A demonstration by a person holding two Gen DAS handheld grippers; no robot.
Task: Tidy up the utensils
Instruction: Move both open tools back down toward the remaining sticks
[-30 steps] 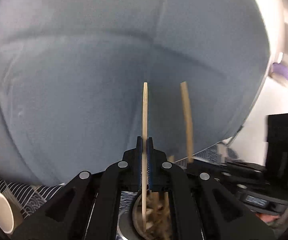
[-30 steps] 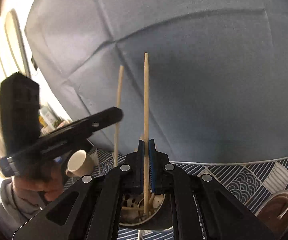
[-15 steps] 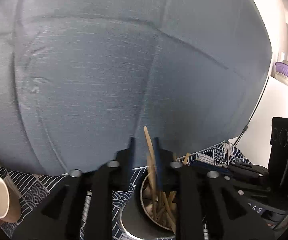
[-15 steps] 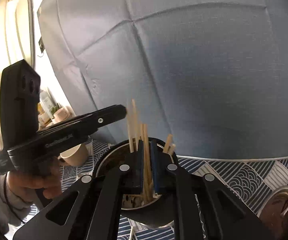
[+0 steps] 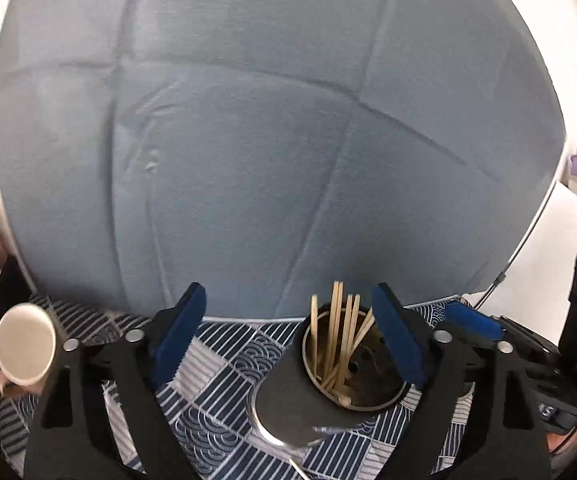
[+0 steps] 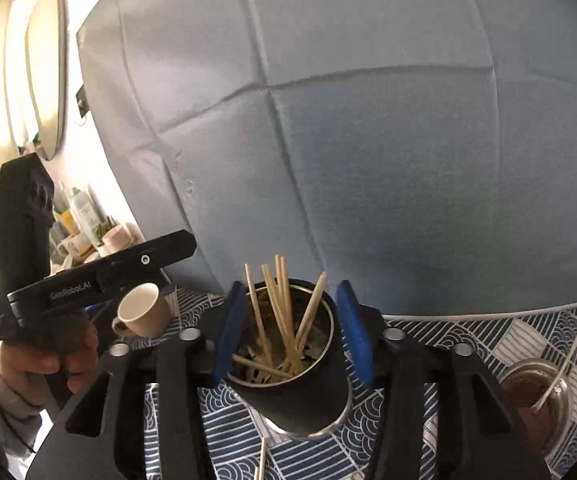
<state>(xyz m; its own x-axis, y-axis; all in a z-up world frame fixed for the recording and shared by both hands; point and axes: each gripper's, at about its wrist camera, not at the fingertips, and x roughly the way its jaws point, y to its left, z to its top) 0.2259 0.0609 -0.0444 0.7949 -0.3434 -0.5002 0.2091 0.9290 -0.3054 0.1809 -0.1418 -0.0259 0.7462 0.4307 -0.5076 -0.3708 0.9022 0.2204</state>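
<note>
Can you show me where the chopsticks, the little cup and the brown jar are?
chopsticks (image 6: 284,312), right wrist view, middle of the bundle.
little cup (image 6: 144,312), right wrist view, its side.
brown jar (image 6: 528,396), right wrist view, its glass wall.

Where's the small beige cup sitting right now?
The beige cup lies tipped on the patterned tablecloth, left of the chopstick holder in the right wrist view, just under the left gripper; it sits far left in the left wrist view.

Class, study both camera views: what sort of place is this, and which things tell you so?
Probably a home table set up for recording: a wave-patterned tablecloth, a metal holder of wooden chopsticks, a small cup, and toiletry bottles on a shelf behind.
</note>
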